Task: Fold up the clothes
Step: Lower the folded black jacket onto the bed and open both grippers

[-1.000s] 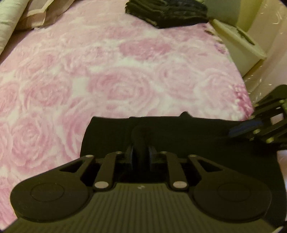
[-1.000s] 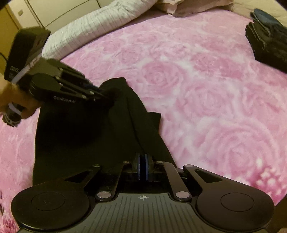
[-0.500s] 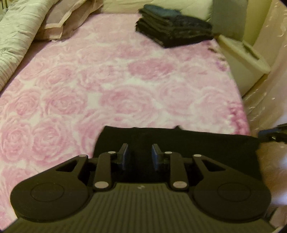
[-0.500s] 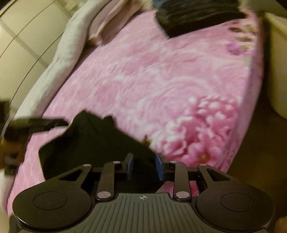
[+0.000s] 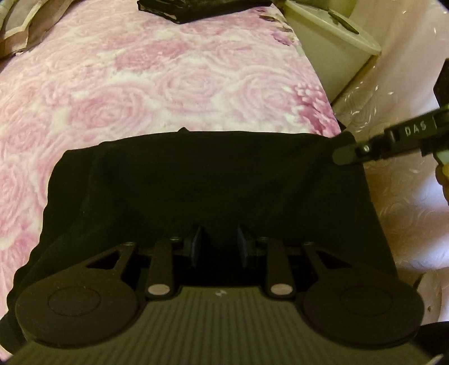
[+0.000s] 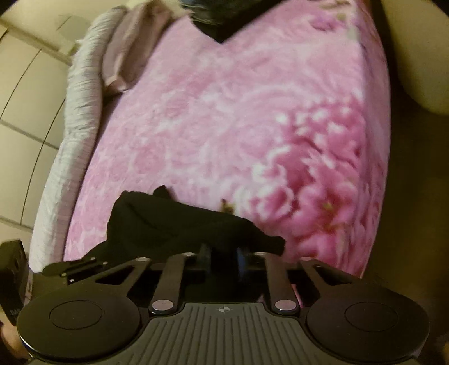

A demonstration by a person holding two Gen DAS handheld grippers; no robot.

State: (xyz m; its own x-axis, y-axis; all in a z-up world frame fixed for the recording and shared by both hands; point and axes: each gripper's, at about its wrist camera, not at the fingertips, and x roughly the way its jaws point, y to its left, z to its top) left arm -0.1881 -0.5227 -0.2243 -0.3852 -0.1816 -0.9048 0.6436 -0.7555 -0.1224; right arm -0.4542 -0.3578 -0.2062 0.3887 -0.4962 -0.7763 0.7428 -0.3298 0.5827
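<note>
A: My left fingers [image 5: 196,247] stand apart over the black garment [image 5: 210,179], pinching nothing; they let go within the last second. My right gripper [image 6: 224,254] has just been closing, with cloth between its jaws at the garment's corner.

B: Garment location?

A: Near edge of the pink bedspread [image 5: 168,84], folded to a band. The folded stack [image 5: 202,8] sits well apart.

B: Meaning?

A: Probably re-gripping for the next fold.

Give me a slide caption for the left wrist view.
Left gripper open over a black garment on the pink rose blanket; right gripper at its far corner.
</note>
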